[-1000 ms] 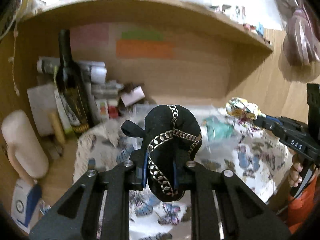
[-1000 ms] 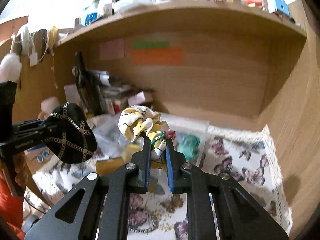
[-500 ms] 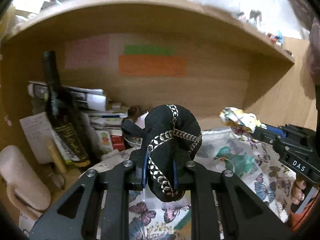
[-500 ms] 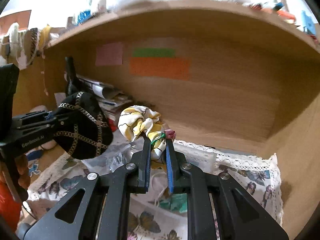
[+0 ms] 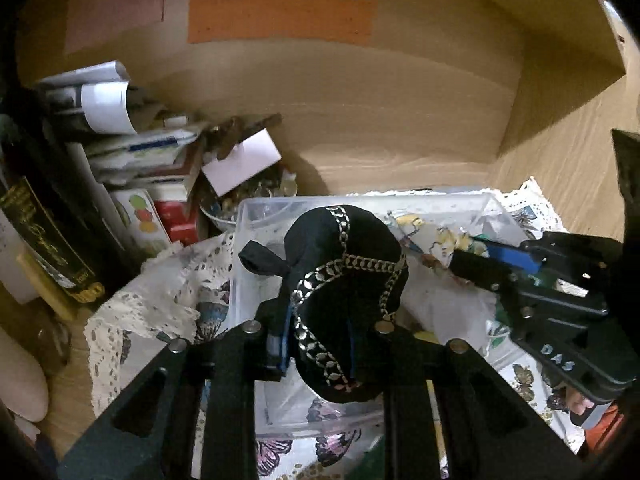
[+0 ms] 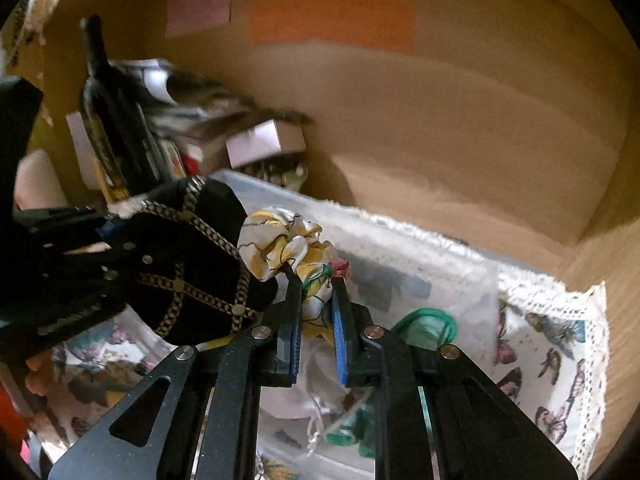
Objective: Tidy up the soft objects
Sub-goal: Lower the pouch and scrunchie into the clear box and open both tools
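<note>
Left wrist view: black chain-trimmed scrunchie [image 5: 344,300] held over the clear plastic bin [image 5: 256,216].
Left gripper [image 5: 320,316] is clenched on it; at 3 o'clock the right gripper [image 6: 314,280] grasps a yellow-and-white floral scrunchie [image 6: 284,240], just beside the black one, above the butterfly cloth [image 6: 556,344]. A dark bottle [image 6: 108,112] stands at 10 o'clock.
</note>
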`<state>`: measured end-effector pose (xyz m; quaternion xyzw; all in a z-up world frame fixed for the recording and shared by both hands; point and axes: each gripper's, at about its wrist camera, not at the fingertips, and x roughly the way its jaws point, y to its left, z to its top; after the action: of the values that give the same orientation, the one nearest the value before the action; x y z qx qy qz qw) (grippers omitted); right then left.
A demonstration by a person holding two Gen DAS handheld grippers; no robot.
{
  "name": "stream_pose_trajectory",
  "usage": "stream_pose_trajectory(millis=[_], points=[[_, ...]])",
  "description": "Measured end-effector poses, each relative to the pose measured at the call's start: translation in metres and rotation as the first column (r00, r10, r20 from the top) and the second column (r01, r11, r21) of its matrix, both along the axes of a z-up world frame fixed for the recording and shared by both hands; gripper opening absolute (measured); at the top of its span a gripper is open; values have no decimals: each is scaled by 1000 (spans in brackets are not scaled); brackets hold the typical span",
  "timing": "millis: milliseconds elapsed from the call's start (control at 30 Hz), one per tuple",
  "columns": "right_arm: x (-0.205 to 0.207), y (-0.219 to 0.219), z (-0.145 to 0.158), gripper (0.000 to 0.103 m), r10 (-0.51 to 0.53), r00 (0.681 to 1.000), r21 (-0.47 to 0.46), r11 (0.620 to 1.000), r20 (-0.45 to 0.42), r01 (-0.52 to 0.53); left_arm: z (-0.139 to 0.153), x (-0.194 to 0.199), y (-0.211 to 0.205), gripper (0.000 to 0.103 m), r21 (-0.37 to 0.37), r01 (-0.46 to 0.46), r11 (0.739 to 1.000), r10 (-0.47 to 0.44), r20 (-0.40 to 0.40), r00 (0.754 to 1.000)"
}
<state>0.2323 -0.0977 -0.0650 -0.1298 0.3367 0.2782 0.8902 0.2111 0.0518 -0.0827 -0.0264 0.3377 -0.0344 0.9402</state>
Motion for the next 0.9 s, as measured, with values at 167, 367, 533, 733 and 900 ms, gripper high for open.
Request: stream_pose_trajectory(millis=[167,367,533,733,900], points=[[8,4,-12,15,-1,1000,-37,999,-27,0,-11,6,0,30,5,-8,1000,8,-34,999],[0,1,-2,34,-2,1000,-20,1000,16,2,-12,2,-3,50,-10,27,1000,-27,-48,998],[-16,-10,19,38,-13,997,11,1000,71,12,2,-11,-7,66,4,22,1000,-22,0,1000],[-49,-34,44,43,-22,989,47,999,148,15,25,-40,-15,88,26,42,999,-43,65,997],[-79,-55,48,47,-25,985,68,998,171,14,37,-75,-21,100,71,17,997,-26,138,990]])
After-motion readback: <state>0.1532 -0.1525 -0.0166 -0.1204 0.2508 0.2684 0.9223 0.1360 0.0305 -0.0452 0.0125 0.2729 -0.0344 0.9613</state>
